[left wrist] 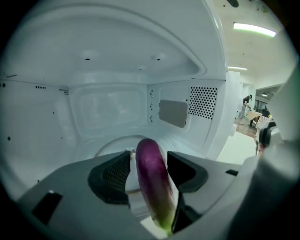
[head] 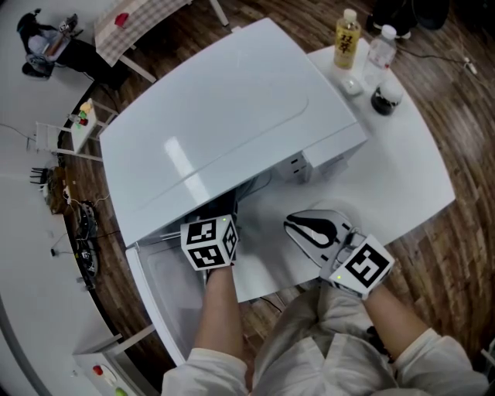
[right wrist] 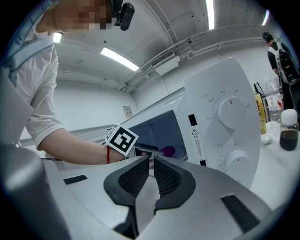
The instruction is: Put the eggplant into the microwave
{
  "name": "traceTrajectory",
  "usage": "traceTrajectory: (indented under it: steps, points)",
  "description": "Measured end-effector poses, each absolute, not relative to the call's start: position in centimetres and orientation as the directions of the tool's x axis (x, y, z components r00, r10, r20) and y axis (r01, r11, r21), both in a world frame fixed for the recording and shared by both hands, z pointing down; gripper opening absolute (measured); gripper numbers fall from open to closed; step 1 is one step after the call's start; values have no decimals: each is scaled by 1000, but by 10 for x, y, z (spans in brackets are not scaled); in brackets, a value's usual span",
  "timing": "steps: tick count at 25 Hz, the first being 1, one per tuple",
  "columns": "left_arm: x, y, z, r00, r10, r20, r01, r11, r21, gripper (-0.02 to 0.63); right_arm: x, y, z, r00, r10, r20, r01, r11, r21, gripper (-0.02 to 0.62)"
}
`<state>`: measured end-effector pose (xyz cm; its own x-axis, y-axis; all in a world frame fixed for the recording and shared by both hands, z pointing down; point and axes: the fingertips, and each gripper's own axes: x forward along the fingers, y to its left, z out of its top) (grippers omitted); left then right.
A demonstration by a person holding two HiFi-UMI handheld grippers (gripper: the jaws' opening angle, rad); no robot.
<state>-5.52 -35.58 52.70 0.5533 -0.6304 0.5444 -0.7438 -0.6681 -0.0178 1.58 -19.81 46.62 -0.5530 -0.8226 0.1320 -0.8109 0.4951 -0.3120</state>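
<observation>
Eggplant (left wrist: 152, 183) lies lengthwise between the jaws of the left tool (left wrist: 149, 161), rounded purple end forward, green stem end back toward the camera. The tool is inside the cavity of the microwave (head: 232, 116), tilted down over the glass turntable (left wrist: 110, 149). Jaws wide; a thin pale gap shows beside the left pad, so the pads appear not to press. Judgement: grip is slack and the eggplant is at or near set-down; whether its underside touches the turntable cannot be told. The lengthwise hold makes sense: the long body goes in nose first and clears the opening.

Right tool (right wrist: 151, 159) hangs outside, in front of the control panel (right wrist: 225, 131) with its two dials, jaws drawn together with nothing between. Likely parked clear of the opening, ready for the door (head: 164, 298), which stands swung open at the left.

Surface: white desk (head: 410, 178); the microwave takes most of it. Behind it, well apart from the work: yellow bottle (head: 347, 37), clear bottle (head: 380, 48), dark jar (head: 384, 99). Room: wood plank floor (head: 464, 255), strip lights (left wrist: 253, 29) on the ceiling, a second desk under a checked cloth (head: 131, 23) farther off
</observation>
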Motion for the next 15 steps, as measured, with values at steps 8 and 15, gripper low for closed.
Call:
traceTrajectory:
  steps: [8, 15]
  points:
    - [-60, -338, 522, 567, -627, 535, -739, -674, -8, 256, 9, -200, 465, -563, -816, 132, -806, 506, -307, 38]
    - [-64, -322, 522, 581, -621, 525, -742, -669, 30, 256, 5, -199, 464, -569, -811, 135, -804, 514, -300, 38]
